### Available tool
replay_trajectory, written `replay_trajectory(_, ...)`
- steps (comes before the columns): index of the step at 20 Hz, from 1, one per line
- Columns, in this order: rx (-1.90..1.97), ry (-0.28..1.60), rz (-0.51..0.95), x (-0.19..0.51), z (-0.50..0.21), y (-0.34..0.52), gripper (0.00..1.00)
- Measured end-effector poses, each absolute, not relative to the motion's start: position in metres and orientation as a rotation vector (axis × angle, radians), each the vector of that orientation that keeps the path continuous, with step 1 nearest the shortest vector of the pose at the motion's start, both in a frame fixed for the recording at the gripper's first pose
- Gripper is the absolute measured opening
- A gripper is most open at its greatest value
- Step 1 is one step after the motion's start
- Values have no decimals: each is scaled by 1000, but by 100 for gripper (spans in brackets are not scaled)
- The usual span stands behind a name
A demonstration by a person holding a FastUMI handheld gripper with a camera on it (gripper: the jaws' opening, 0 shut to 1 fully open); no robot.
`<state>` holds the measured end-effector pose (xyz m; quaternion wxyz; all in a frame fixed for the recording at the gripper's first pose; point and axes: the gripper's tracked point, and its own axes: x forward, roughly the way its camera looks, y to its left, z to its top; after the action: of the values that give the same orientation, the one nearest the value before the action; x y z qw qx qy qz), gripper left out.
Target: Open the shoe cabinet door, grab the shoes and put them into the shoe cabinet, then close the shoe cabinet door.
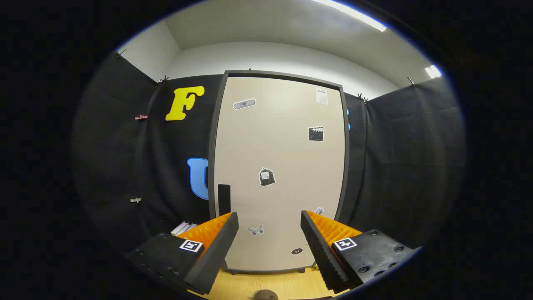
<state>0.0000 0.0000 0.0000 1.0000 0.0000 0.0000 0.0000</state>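
Honestly, the gripper (270, 231) is wide open with nothing in it, and the shoe cabinet (279, 166) stands dead ahead at 12 o'clock, door shut, long axis straight up, front facing the gripper. The dark handle (224, 199) sits at about 10 o'clock of the fingers, hard against the door's edge, so a sloppy reach could easily slip off it or shove the door instead.
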Motion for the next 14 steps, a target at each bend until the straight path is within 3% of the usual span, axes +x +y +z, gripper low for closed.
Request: replay_trajectory(14, 7, 18, -3, 11, -7, 0, 98)
